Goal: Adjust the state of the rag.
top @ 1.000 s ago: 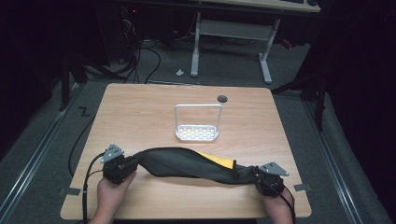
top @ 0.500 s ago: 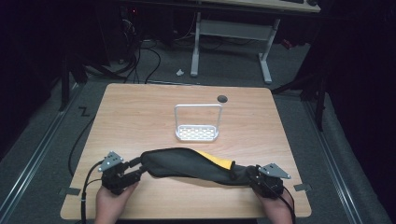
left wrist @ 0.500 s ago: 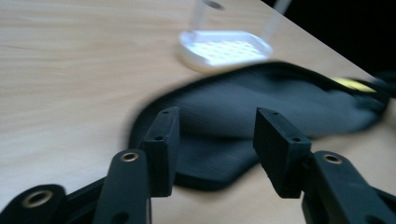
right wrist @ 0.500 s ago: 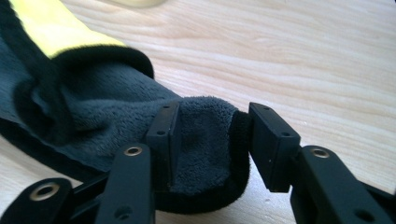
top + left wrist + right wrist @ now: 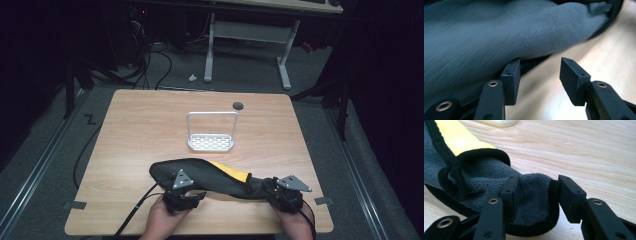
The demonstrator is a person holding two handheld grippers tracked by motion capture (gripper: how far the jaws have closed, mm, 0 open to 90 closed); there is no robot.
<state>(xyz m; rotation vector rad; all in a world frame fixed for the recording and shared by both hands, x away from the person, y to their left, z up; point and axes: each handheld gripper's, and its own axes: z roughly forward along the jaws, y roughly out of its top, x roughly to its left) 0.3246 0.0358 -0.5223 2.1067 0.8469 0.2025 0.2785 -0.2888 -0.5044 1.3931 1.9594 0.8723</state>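
Note:
A dark grey fleece cloth (image 5: pixel 165 172) with a yellow patch (image 5: pixel 227 171) lies stretched along the front of the wooden table (image 5: pixel 145 125). My left gripper (image 5: pixel 182 192) sits at the cloth's near edge, around its middle. In the left gripper view it (image 5: pixel 540 62) is open, one fingertip (image 5: pixel 510 72) against the cloth (image 5: pixel 499 32) and bare table in the gap. My right gripper (image 5: pixel 285 192) is at the cloth's right end. In the right gripper view it (image 5: pixel 539 180) stands open with the cloth's hemmed end (image 5: pixel 534 192) lying between its jaws.
A small white rack (image 5: pixel 211 142) with a wire hoop stands at the table's middle, just beyond the cloth. A round cable hole (image 5: pixel 238 105) is behind it. Desk legs and cables occupy the dark floor past the far edge.
My left gripper let go of the cloth's left end and moved right along its near edge. The cloth's left end now lies slack on the table. The right gripper stayed put.

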